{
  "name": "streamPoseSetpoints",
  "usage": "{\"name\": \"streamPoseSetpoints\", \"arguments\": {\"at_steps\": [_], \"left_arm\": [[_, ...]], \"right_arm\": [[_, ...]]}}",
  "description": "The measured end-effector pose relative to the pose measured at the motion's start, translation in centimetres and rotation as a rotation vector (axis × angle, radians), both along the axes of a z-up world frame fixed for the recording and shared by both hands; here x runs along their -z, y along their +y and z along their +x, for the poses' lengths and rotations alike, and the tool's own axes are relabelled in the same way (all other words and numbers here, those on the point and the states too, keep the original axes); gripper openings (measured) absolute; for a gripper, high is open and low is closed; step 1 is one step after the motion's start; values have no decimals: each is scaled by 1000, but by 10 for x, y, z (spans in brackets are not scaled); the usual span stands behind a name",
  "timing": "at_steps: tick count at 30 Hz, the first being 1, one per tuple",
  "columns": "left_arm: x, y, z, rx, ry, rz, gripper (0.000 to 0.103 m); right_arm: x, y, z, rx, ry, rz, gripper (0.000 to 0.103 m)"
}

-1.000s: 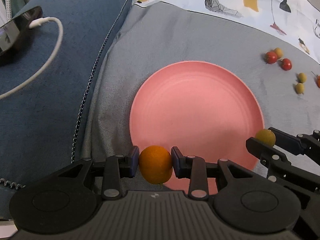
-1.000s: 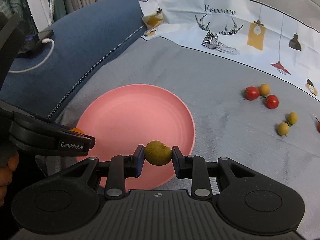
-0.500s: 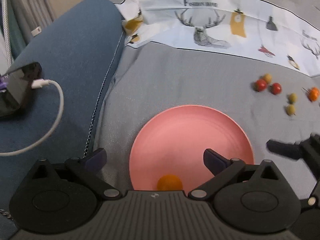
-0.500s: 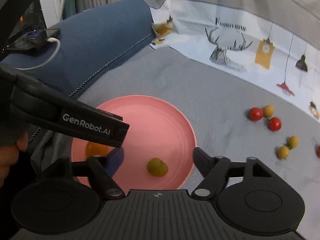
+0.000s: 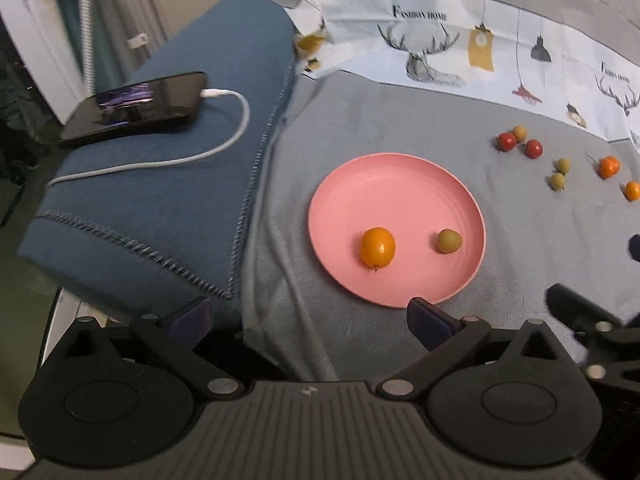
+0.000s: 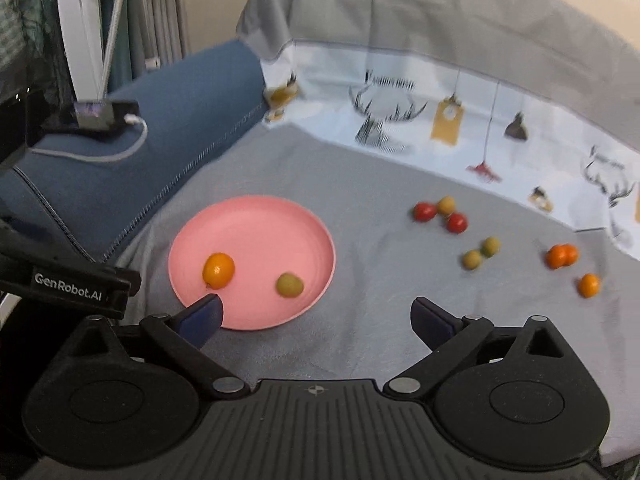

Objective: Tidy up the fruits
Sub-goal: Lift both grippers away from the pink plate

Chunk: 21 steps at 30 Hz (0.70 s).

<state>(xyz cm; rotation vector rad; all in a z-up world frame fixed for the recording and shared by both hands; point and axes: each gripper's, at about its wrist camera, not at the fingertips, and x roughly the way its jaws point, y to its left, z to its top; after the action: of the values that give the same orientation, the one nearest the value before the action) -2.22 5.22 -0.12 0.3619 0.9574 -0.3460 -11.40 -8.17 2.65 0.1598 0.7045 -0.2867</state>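
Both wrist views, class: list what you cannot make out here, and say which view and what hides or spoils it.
- Left gripper: in the right wrist view only one labelled finger shows; the left edge cuts off the rest.
- Right gripper: in the left wrist view the right edge cuts it off.
- Loose fruits on the grey cloth: blurred in the right wrist view, kinds unclear.
- Phone screen: too blurred to read.

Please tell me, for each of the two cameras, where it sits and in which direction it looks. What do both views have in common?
Left wrist: sits on the left gripper, looking down at the pink plate and phone; jaws open, empty.
Right wrist: sits on the right gripper, looking down across the grey cloth; jaws open, empty.
Shared: plate, orange fruit, green fruit.
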Motion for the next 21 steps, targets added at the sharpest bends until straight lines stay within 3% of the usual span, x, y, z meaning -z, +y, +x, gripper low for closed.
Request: {"name": "streamPoseSetpoints", "arguments": {"at_steps": [12,21], "left_arm": [[-33,17,-61,-4,-77,-44,103],[-44,21,-78,4,-113,-48,103]], "right_arm": [[-39,28,-63,-12,-136,-70,102],[-48,35,-82,-18,-182,-72,102]]}}
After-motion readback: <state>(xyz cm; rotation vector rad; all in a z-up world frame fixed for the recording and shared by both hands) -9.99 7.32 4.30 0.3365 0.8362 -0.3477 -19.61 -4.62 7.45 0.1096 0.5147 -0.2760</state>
